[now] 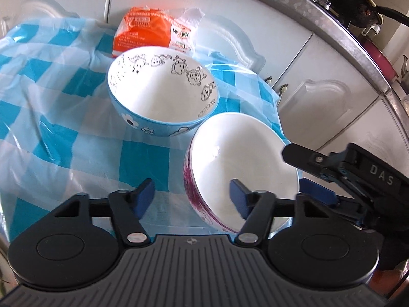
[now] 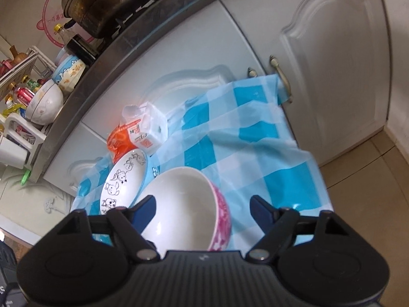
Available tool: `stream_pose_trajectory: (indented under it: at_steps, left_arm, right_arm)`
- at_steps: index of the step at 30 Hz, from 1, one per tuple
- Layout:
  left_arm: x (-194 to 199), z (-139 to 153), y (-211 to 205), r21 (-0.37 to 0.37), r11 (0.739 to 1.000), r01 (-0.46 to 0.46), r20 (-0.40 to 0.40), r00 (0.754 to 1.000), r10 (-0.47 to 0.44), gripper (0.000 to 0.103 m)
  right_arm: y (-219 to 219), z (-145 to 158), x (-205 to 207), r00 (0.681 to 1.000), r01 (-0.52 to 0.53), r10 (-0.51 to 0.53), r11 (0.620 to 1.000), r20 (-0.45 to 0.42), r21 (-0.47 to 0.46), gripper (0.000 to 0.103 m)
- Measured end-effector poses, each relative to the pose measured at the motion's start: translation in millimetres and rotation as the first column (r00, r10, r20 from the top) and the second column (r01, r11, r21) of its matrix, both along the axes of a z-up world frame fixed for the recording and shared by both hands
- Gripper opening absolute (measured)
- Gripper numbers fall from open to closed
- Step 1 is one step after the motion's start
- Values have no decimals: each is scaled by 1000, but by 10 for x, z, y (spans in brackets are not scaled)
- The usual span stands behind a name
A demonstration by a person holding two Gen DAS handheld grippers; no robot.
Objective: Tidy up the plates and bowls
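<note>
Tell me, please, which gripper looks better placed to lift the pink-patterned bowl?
Probably the right gripper: its open fingers straddle the pink-patterned bowl and its near rim. The left gripper has only one finger over that bowl, the other over the checked cloth.

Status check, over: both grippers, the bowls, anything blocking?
Left gripper and right gripper open, straddling pink-patterned bowl rim. Blue cartoon bowl touching it. Orange packet behind, clear.
</note>
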State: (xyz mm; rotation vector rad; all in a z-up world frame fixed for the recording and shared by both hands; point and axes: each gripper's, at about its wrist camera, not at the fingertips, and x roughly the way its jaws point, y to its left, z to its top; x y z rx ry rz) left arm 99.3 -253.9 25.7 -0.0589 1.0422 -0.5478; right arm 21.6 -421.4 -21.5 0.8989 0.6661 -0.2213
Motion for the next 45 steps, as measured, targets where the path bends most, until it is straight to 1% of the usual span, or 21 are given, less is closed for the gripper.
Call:
stream_pose_trajectory:
  at_steps: [2, 3, 5, 6, 8, 10, 12, 15, 18, 19, 22, 26, 31, 38, 45]
  left_arm:
    - [21, -40, -20, -8, 1000, 1, -4, 1000, -1, 65]
    - [25, -47, -33, -11, 1000, 3, -4, 1000, -3, 63]
    - [43, -68, -62, -12, 1000, 4, -6, 1000, -4, 56]
    - [57, -81, -73, -11, 1000, 3, -9, 1000, -3, 54]
    - [88, -105, -78, -15, 1000, 1, -17, 1000, -1, 45]
    - [112, -128, -83, -16, 1000, -6, -23, 1000, 6, 41]
    - [126, -144, -83, -20, 1000, -10, -24, 1000, 10, 39]
    - [146, -159, -91, -24, 1000, -6, -23, 1000, 5, 34]
    - [158, -170, -104, -29, 1000, -3, -25, 1000, 3, 30]
    - [155, -171, -111, -31, 1000, -1, -25, 1000, 1, 27]
    - [159, -175, -132, -28, 1000, -4, -21, 1000, 4, 24]
    - [150, -181, -133, -21, 1000, -7, -10, 1000, 7, 17]
    - [150, -165, -101, -19, 1000, -16, -5, 1000, 16, 17]
    - [94, -93, 13, -30, 999, -30, 5, 1000, 30, 16]
    - [62, -41, 159, -43, 997, -65, -6, 998, 65, 16]
  right_arm:
    - [7, -53, 29, 1000, -4, 4, 1000, -6, 11, 76]
    - [10, -76, 39, 1000, -5, 5, 1000, -9, 18, 75]
    - [5, -143, 62, 1000, -6, 6, 999, -10, 35, 74]
    - [4, -168, 68, 1000, -6, 7, 999, -11, 43, 74]
    - [7, -207, 78, 1000, -9, 9, 998, -8, 56, 74]
    - [7, -227, 83, 1000, -12, 12, 998, -7, 60, 73]
    - [6, -246, 96, 1000, -19, 19, 998, -9, 61, 69]
    - [22, -269, 116, 999, -35, 35, 996, -4, 78, 64]
    - [63, -269, 143, 999, -49, 50, 997, -10, 59, 64]
    - [70, -269, 146, 999, -51, 52, 997, -11, 53, 64]
    - [70, -271, 143, 999, -53, 53, 997, -10, 50, 64]
    - [83, -264, 140, 999, -47, 48, 998, -11, 48, 64]
    - [165, -224, 152, 997, -69, 69, 998, -32, 4, 63]
    - [247, -203, 114, 996, -78, 78, 997, -43, 12, 60]
    - [361, -122, 63, 994, -99, 100, 995, -35, 8, 57]
